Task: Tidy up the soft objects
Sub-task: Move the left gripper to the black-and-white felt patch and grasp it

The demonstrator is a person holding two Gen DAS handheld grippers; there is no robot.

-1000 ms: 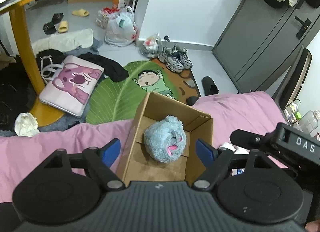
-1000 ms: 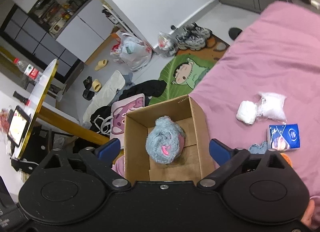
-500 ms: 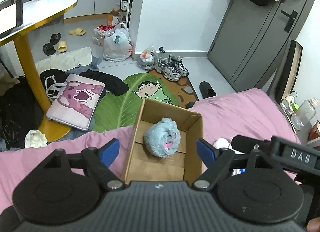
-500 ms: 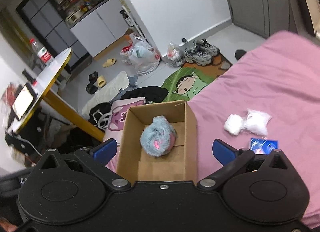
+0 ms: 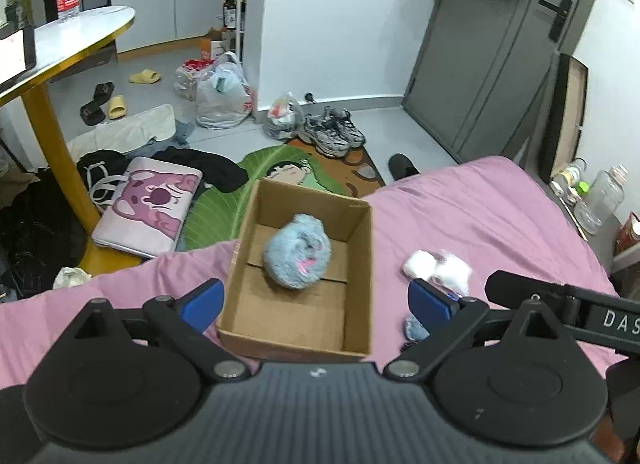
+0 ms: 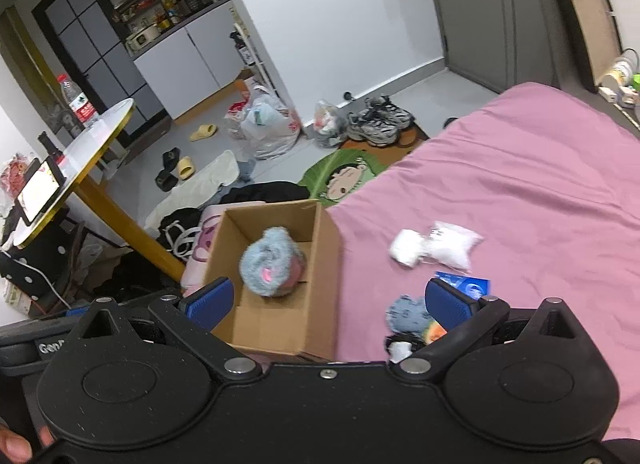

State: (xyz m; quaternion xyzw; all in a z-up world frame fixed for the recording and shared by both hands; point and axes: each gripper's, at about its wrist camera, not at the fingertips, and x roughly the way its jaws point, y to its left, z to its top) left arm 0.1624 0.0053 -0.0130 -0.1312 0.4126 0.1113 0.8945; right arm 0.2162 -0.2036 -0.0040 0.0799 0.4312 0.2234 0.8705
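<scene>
Both claws sit farther back from the cardboard box (image 5: pixel 298 288) than before. Left claw (image 5: pixel 316 302) has just been opening, nothing between; right claw (image 6: pixel 328 302) spread, empty. Blue plush (image 5: pixel 297 250) lies inside.

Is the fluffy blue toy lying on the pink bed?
No, the fluffy blue toy sits inside the cardboard box.

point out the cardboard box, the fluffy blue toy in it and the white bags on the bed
cardboard box (image 5: pixel 360 264), left wrist view, right inner wall
fluffy blue toy (image 5: pixel 294 252), left wrist view, middle of its fur
white bags (image 6: pixel 434 246), right wrist view, where the two bags meet
</scene>
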